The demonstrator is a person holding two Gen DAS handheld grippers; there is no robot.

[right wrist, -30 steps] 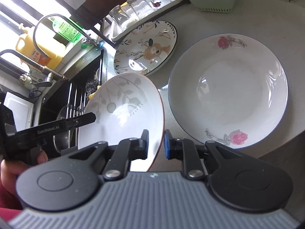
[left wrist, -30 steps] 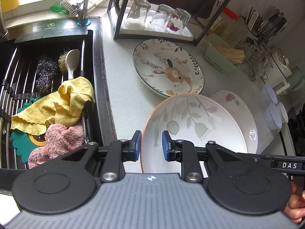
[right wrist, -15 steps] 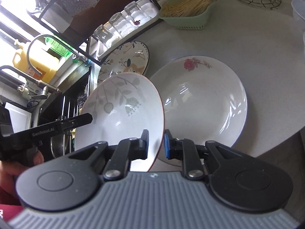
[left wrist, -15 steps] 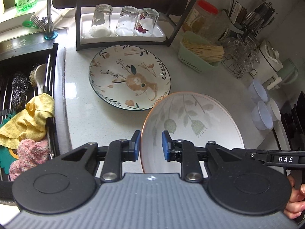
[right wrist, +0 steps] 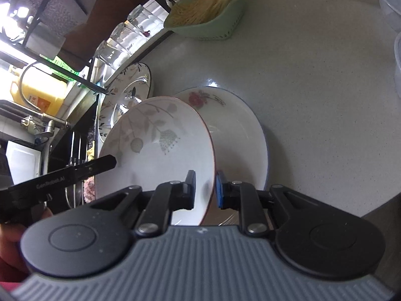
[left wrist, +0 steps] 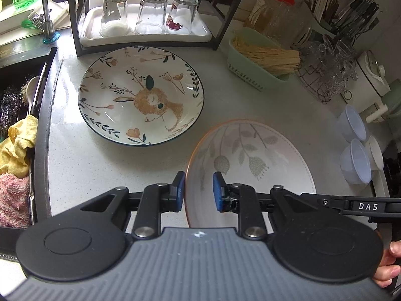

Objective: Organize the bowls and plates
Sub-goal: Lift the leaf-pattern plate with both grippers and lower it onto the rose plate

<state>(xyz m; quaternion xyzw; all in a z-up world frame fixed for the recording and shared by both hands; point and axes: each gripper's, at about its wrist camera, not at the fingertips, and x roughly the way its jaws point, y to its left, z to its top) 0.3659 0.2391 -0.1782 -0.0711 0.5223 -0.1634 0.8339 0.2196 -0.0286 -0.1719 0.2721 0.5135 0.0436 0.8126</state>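
A white leaf-pattern plate (left wrist: pixel 250 155) with an orange rim is held above the counter between both grippers. My left gripper (left wrist: pixel 199 190) is shut on its left rim. My right gripper (right wrist: pixel 205 190) is shut on the right rim of the same leaf plate (right wrist: pixel 155 145). In the right wrist view it hangs tilted over a white rose plate (right wrist: pixel 235 130) lying on the counter; the left wrist view hides that plate under the held one. A rabbit-pattern plate (left wrist: pixel 140 95) lies on the counter to the left, beyond the held plate.
A black sink (left wrist: pixel 42 125) with cloths (left wrist: pixel 15 145) is at the left. A rack with three upturned glasses (left wrist: pixel 147 25) stands behind. A green basket (left wrist: pixel 260 60), a wire rack of glassware (left wrist: pixel 325 75) and small plastic bowls (left wrist: pixel 356 160) are at the right.
Both grippers have carried the leaf plate to the right, away from the sink. It now covers much of the rose plate, which earlier lay in plain view beside it.
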